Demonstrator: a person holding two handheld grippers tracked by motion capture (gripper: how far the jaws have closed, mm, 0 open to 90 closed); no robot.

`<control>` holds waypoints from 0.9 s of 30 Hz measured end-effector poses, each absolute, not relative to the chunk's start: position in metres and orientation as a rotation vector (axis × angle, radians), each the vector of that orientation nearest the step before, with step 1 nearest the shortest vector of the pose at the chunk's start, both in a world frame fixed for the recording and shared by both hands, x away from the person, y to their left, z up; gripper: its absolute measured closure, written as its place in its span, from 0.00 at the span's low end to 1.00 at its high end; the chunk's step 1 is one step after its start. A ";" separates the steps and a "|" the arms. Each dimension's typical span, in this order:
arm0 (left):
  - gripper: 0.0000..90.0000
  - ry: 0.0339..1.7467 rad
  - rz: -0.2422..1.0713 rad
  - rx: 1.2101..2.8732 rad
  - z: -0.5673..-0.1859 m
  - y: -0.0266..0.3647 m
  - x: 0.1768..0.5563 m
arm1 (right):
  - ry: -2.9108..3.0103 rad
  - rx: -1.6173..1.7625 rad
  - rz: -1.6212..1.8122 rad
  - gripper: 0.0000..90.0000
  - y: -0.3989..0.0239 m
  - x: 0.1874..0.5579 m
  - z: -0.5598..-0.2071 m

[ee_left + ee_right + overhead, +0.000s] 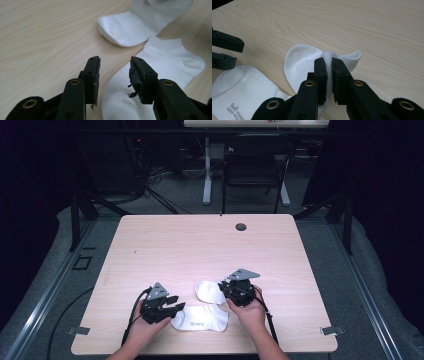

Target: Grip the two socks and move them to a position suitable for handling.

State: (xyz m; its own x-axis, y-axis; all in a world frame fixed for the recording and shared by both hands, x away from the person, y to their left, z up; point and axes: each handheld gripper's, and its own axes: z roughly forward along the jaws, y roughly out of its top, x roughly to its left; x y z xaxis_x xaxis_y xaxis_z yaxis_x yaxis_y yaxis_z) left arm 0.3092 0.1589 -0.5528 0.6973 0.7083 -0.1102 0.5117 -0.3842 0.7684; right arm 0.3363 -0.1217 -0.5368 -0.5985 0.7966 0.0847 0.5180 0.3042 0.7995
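Socks are what we have in hand, two white ones near the front edge of the light wooden table (165, 240), the largest thing before us, with a small dark grommet (241, 227) set into its far side. Beyond the table stands a black chair (255, 167) on the grey floor. Of the two socks, the nearer sock (200, 318) lies flat, printed with a small grey logo, between our two hands; the farther sock (207, 291) lies just behind it, touching it at one end, and its edge is gathered up into a fold. Our right gripper (226, 290) has that fold pinched: in the right gripper view the jaws of the right gripper (329, 72) stand nearly together, white cloth squeezed between the pads and bulging above them. Our left gripper (176, 306) sits at the left end of the nearer sock. In the left gripper view, the left gripper (114, 72) has its jaws well apart, holding nothing, with the sock's cloth (160, 67) beneath and beyond the gap and the worn pads (133, 80) frayed at their edges. We cannot tell whether the tips touch the cloth.
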 end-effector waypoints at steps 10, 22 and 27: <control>0.90 0.872 0.340 2.153 -0.551 0.109 0.340 | 2.231 1.230 1.203 0.92 -0.134 0.336 -0.548; 0.99 0.953 0.357 2.206 -0.569 0.099 0.360 | 2.246 1.284 1.152 0.90 -0.141 0.336 -0.554; 0.98 0.970 0.339 2.229 -0.572 0.102 0.361 | 2.250 1.306 1.128 0.90 -0.145 0.336 -0.557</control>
State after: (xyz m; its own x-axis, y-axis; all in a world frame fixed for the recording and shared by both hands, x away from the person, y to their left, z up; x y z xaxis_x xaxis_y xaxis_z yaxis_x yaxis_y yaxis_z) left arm 0.3612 0.1021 -0.5721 0.6894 0.7239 -0.0281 0.5486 -0.4964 0.6728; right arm 0.3362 -0.1454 -0.5565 -0.5392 0.8338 0.1189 0.5942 0.2765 0.7553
